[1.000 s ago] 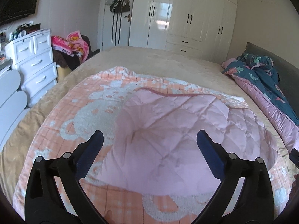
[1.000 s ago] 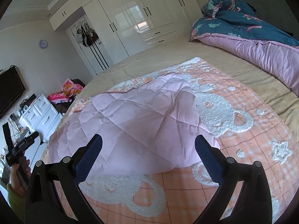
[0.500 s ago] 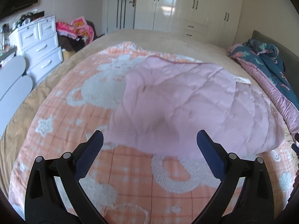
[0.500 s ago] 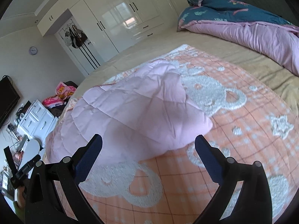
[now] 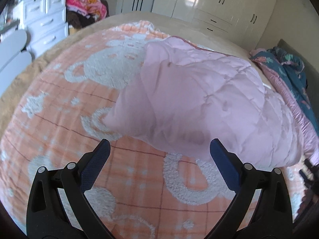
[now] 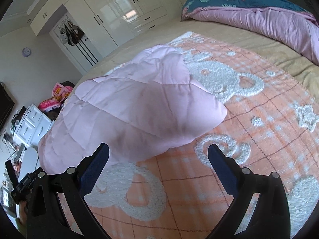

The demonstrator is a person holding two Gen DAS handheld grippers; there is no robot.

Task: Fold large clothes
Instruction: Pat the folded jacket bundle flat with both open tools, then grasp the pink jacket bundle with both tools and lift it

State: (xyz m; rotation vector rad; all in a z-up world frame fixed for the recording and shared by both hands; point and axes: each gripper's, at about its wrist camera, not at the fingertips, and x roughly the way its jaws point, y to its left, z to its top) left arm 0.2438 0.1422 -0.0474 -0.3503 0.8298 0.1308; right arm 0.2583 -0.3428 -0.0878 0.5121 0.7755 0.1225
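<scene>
Left gripper (image 5: 159,153) at near edge of view, fingers spread wide, nothing between them; it hangs above the peach blanket (image 5: 59,131) just short of the near edge of the pink quilted garment (image 5: 199,99). Right gripper (image 6: 158,157) likewise wide apart and empty, poised over the same blanket with its left finger (image 6: 95,171) near the garment's near hem — contact cannot be confirmed from either view. The garment lies roughly mid-blanket on the bed (image 5: 123,18), a puffy padded piece, bulky rather than flat. Right wrist view shows one layer lapped over another, with a rounded folded corner pointing toward the right side of the blanket; left wrist view shows a thick doubled edge facing the grippers and a darker trimmed edge at the far side. Judgement: at least one fold looks done, since the piece reads as a stacked bundle, not a spread-out coat; sleeves or hood are not distinguishable. What looks left — another fold to make it compact, and flattening, because the padding holds air and the top layer bulges. The shape is lopsided, so an edge may need squaring first. Beyond the garment: bare beige bedspread, then a purple and teal duvet (image 6: 259,14) bunched along the bed's far right side, well apart. Farthest back, white wardrobes (image 6: 119,10) and a white chest of drawers (image 5: 45,18).
</scene>
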